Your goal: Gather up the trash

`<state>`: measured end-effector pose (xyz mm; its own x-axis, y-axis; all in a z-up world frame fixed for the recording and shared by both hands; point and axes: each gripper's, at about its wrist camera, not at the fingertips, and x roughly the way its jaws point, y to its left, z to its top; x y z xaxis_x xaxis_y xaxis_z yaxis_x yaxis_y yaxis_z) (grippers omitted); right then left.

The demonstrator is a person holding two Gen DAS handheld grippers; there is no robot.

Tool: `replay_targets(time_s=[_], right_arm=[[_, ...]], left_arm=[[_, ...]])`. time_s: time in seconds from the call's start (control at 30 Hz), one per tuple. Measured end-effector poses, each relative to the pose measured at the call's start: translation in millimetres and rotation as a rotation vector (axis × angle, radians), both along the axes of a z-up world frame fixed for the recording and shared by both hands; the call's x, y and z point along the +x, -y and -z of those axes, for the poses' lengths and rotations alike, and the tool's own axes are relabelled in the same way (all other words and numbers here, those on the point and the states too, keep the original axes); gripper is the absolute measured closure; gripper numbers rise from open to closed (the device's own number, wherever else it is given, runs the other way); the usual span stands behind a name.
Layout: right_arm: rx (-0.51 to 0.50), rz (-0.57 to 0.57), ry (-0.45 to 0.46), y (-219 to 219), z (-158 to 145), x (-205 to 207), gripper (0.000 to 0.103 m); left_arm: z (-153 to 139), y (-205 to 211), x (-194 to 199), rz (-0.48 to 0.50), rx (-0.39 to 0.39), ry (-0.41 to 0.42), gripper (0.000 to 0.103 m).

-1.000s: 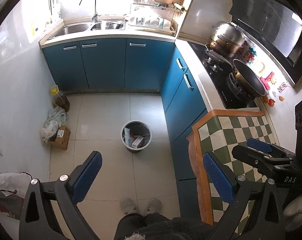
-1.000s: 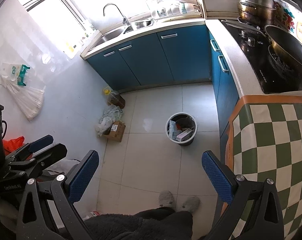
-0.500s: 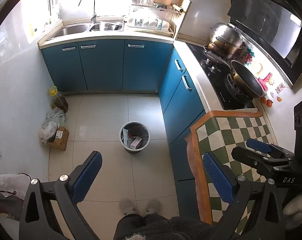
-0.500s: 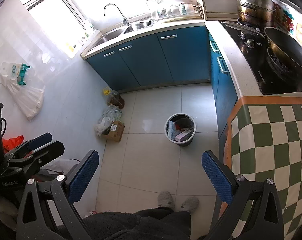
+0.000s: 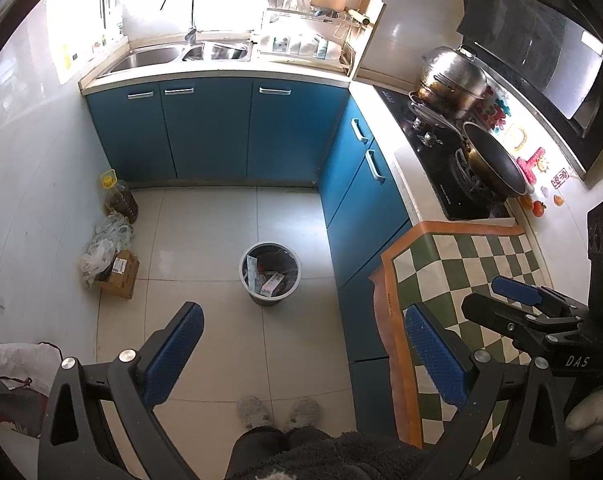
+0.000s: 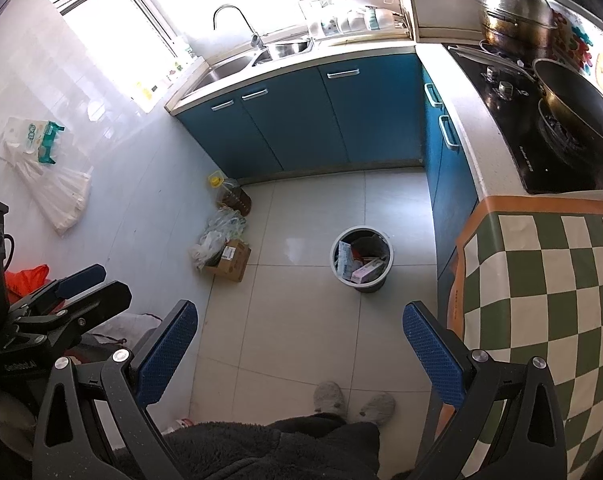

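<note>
A grey trash bin (image 5: 270,276) stands on the tiled floor, holding paper and box trash; it also shows in the right wrist view (image 6: 361,259). My left gripper (image 5: 303,350) is open and empty, held high above the floor, short of the bin. My right gripper (image 6: 301,350) is open and empty at a similar height. The right gripper shows at the right of the left wrist view (image 5: 517,304). The left gripper shows at the left of the right wrist view (image 6: 73,292).
Blue cabinets (image 5: 221,132) with a sink line the back. A stove with a wok (image 5: 493,164) and a green checkered cloth (image 5: 461,264) are on the right counter. A cardboard box (image 5: 119,276), plastic bags and an oil bottle (image 5: 119,200) sit by the left wall.
Both views have drifted slightly; the bin and floor have shifted a little up and left in frame. Both grippers stay open and empty.
</note>
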<state>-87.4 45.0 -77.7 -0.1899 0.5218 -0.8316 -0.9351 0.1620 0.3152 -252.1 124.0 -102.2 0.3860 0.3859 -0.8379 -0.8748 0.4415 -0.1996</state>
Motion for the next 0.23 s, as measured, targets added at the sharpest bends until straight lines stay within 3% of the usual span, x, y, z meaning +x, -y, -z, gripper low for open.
replay_targets(time_s=[0.23], right_arm=[[-0.005,-0.005,0.000,0.6,1.4,0.0,0.000]], left_arm=[[3.3,5.2,-8.0,-0.029,-0.017,0.011,0.000]])
